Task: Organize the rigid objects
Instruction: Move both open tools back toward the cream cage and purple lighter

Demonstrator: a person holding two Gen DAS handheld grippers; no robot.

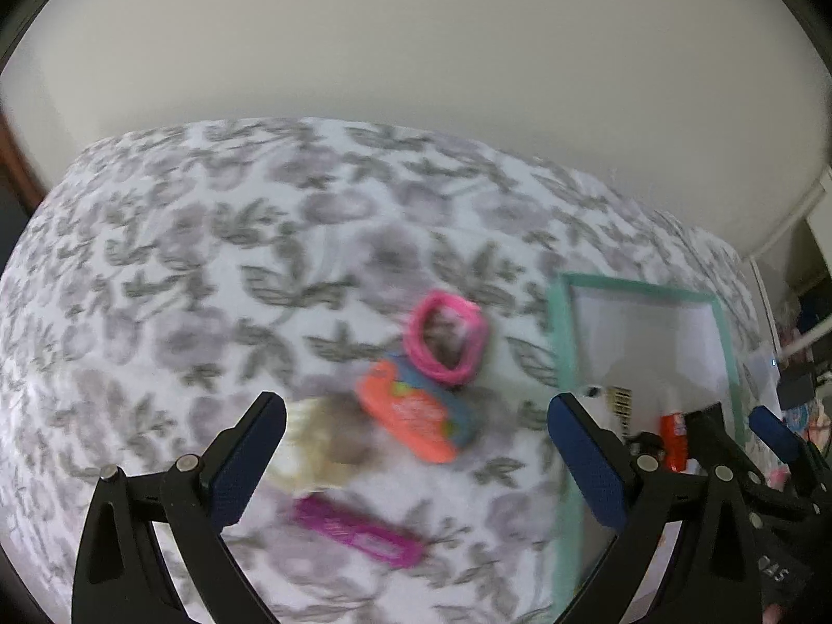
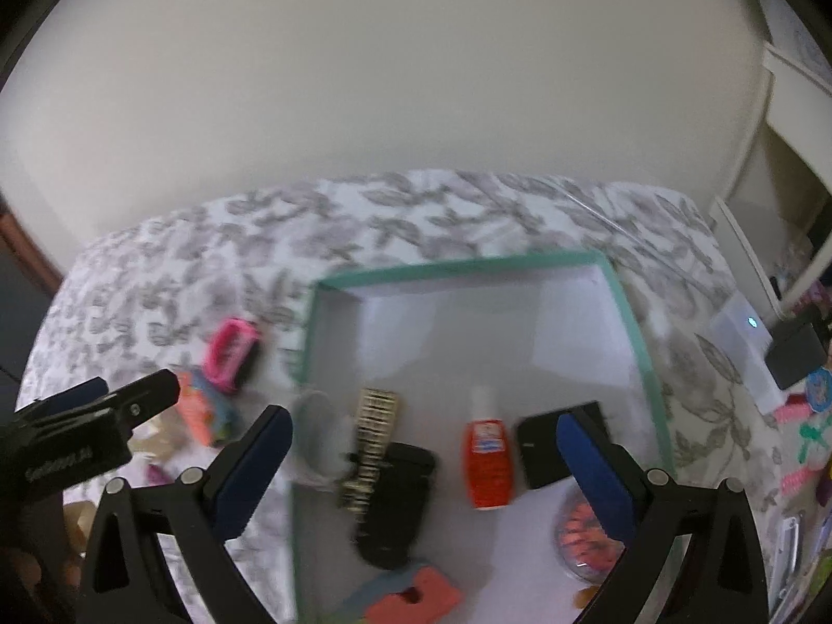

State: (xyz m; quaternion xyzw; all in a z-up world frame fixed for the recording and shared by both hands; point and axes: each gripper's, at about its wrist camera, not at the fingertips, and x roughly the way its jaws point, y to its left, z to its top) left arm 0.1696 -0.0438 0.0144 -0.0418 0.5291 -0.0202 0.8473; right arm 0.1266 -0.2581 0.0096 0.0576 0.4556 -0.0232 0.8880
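In the left wrist view my left gripper (image 1: 416, 463) stands open over a floral bedspread (image 1: 208, 260), with nothing in it. Below it lie a pink bundle of hair ties (image 1: 447, 338), an orange and blue card (image 1: 416, 416), a cream item (image 1: 322, 447) and a magenta bar (image 1: 359, 533). My right gripper (image 2: 424, 468) is open above a teal-rimmed white box (image 2: 632, 312). The box holds an orange bottle (image 2: 486, 463), two black items (image 2: 395, 504) (image 2: 541, 442), a gold and black strip (image 2: 372, 442), a white round cup (image 2: 317, 437) and an orange patterned disc (image 2: 587, 535). Everything is motion-blurred.
A plain pale wall (image 2: 364, 78) stands behind the bed. Right of the box lie a white device with a small light (image 2: 738, 333), a black box (image 2: 795, 359) and colourful small clutter (image 2: 811, 447). The left gripper (image 2: 114, 395) shows at the left of the right wrist view.
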